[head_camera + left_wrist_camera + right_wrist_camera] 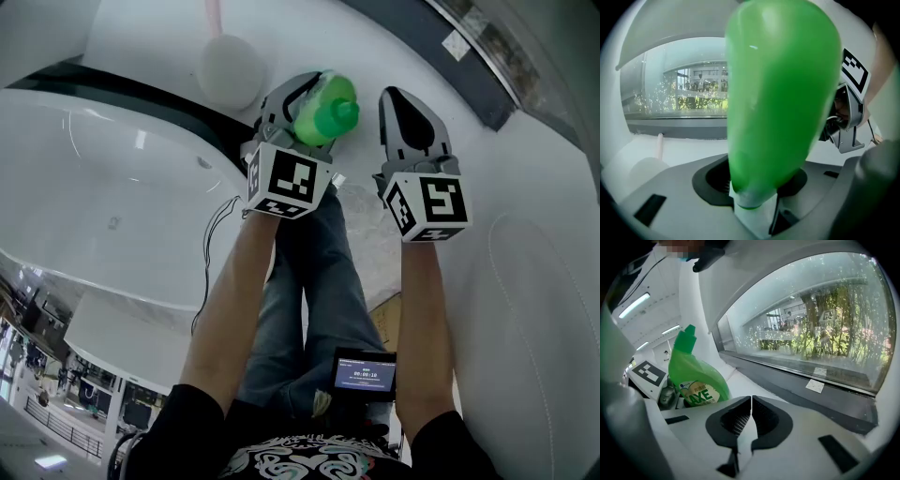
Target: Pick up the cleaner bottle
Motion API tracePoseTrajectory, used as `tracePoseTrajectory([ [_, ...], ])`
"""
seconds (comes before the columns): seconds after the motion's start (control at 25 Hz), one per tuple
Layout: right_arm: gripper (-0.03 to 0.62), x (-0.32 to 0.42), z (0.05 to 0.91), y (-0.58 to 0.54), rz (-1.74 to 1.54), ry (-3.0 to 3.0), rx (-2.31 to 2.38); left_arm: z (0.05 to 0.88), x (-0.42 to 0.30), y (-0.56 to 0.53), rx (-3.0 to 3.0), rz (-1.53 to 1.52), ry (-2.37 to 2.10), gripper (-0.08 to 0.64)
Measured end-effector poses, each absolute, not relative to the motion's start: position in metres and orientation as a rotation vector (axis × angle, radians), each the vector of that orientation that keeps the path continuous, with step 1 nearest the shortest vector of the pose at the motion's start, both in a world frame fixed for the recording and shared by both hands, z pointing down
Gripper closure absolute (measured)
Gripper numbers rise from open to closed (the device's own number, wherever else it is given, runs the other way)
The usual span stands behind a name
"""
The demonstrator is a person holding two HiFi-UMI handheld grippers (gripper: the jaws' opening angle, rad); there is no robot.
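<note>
A green cleaner bottle [323,111] with a white label stands on the white ledge between the jaws of my left gripper [302,94]. In the left gripper view the cleaner bottle [783,93] fills the gap, and both pads of the left gripper [754,185] lie against its sides. My right gripper [405,105] hovers just right of the bottle, apart from it. Its jaws are shut on nothing, as the right gripper [751,404] shows in its own view. From there the cleaner bottle [696,376] stands upright at the left.
A white bathtub [112,187] curves along the left. A round white object [230,70] on a pink handle sits behind the bottle. A dark window sill [469,75] runs along the back, with a window [811,324] above it. A small screen [364,373] hangs at the person's waist.
</note>
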State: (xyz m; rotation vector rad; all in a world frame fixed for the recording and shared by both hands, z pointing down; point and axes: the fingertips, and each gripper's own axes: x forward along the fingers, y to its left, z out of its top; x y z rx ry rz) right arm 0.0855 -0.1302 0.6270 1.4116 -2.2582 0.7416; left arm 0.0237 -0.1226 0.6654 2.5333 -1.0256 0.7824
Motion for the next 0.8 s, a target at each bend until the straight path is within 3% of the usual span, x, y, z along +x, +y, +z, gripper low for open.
tracePoseTrajectory([
  [0.8,0.563,0.082,0.632,-0.129,0.753,-2.242,1.396,0.669,-0.017,-0.154,2.137,0.356,-0.975,0.35],
])
